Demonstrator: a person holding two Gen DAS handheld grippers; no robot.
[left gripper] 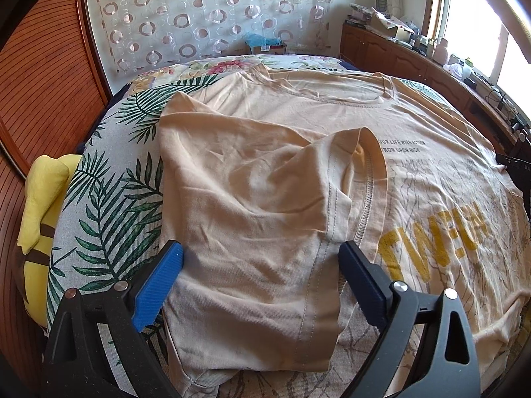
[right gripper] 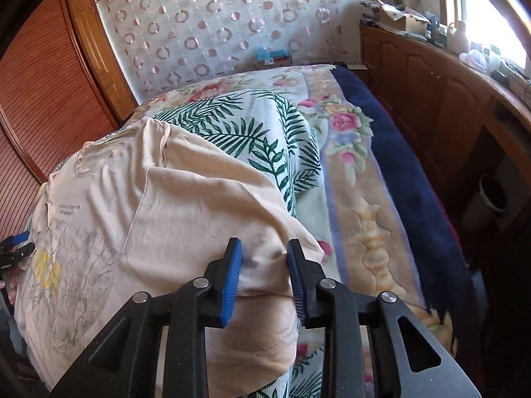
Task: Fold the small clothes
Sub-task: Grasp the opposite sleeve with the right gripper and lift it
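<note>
Across the bed (right gripper: pixel 371 219), over a palm-leaf coverlet (left gripper: pixel 109 205): a pale peach T-shirt (left gripper: pixel 298 116), spread print-side up with yellow lettering (left gripper: pixel 434 242) showing. Left sleeve (left gripper: pixel 252 205) already turned inward and lying on the chest, seam and hem exposed. Left claw (left gripper: pixel 262 272) released, jaws standing wide to either side of that folded sleeve, pads clear of the cloth. Right claw (right gripper: pixel 264 282) half closed around the shirt's opposite sleeve (right gripper: pixel 265 315), fabric bunched between the blue pads (right gripper: pixel 232 282); whether pressed firmly or only enclosed, hard to tell, though probably not yet a full pinch. Thin, light, limp knit by the look of it: sure to sag, crease and drag along the coverlet rather than hold any shape, and unlikely to slip out of ribbed pads once pinched. Best taken at a doubled edge, such as the sleeve hem or the shoulder seam, where stitching gives the jaws something thicker to bite; a pinch in the middle of the single layer would likely pull up a peak and wrinkle the chest. Around it: a yellow cushion (left gripper: pixel 43 219) off the bed's left edge, a floral blanket (right gripper: pixel 348 152) with a dark blue border to the right, a wooden cabinet (right gripper: pixel 431 99) cluttered under the window, a circle-patterned curtain (left gripper: pixel 205 10) behind. Nothing resting on the shirt itself; only the loose coverlet beneath, liable to ruck up with it.
</note>
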